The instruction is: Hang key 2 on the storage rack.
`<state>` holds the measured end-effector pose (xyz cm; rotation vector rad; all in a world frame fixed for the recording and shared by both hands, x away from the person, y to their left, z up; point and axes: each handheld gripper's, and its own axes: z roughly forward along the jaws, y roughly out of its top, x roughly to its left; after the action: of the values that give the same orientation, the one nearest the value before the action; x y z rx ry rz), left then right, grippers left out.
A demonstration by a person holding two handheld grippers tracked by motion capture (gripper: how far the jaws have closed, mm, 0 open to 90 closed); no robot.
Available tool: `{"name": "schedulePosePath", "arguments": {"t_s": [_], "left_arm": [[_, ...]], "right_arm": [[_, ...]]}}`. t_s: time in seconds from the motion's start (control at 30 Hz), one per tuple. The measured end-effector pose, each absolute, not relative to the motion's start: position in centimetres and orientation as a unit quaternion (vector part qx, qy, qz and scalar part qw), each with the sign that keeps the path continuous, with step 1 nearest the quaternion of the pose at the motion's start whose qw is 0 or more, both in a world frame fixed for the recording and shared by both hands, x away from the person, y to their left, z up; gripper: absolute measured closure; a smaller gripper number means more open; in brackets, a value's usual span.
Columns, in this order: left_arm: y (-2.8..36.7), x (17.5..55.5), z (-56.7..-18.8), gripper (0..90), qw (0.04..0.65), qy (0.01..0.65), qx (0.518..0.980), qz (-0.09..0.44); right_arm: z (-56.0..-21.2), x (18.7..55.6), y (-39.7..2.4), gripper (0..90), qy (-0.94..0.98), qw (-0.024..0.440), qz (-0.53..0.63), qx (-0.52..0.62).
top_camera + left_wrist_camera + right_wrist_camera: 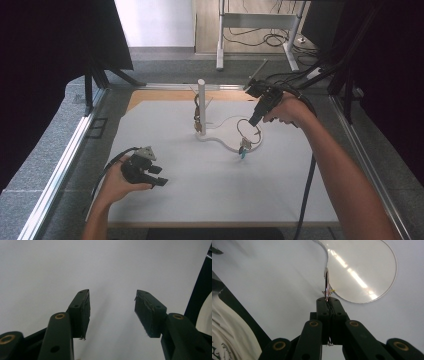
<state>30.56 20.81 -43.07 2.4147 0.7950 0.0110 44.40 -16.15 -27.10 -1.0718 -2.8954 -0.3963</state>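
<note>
Right gripper (253, 121) is up over the far right part of the white board (200, 200), jaws pressed tight together on a thin metal ring (326, 285), seen edge-on in the right gripper view so its full shape is hard to read. In the high view that ring (244, 127) reads as a thin loop hanging from the jaw tips, with a small bunch of bits and something blue (243, 150) dangling below it; too small to say what they are, or whether they touch the base. Under it lies the clear flat base (227, 142) of a stand, its edge glinting, near the board's far middle. The white post (201, 102) rises from that base, with thin pegs and a few dark items (198, 122) hung on it, blurred and hard to name. Left gripper (159, 176) sits low by the near left part of the board, jaws spread wide with nothing between them; the left gripper view has bare white board between the pads (83, 312). A dark strip cuts in at that view's right edge, unclear what.
</note>
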Motion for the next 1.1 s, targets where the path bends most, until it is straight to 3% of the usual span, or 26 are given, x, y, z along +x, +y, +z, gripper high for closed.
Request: {"name": "schedulePosePath", "arguments": {"t_s": [1.1], "left_arm": [[21.1, 30.4, -42.8, 46.6, 0.298, 0.299, 0.906, 0.006]], "right_arm": [[-26.4, 47.1, -14.5, 88.3, -0.924, 0.011, -0.142, -0.355]]}}
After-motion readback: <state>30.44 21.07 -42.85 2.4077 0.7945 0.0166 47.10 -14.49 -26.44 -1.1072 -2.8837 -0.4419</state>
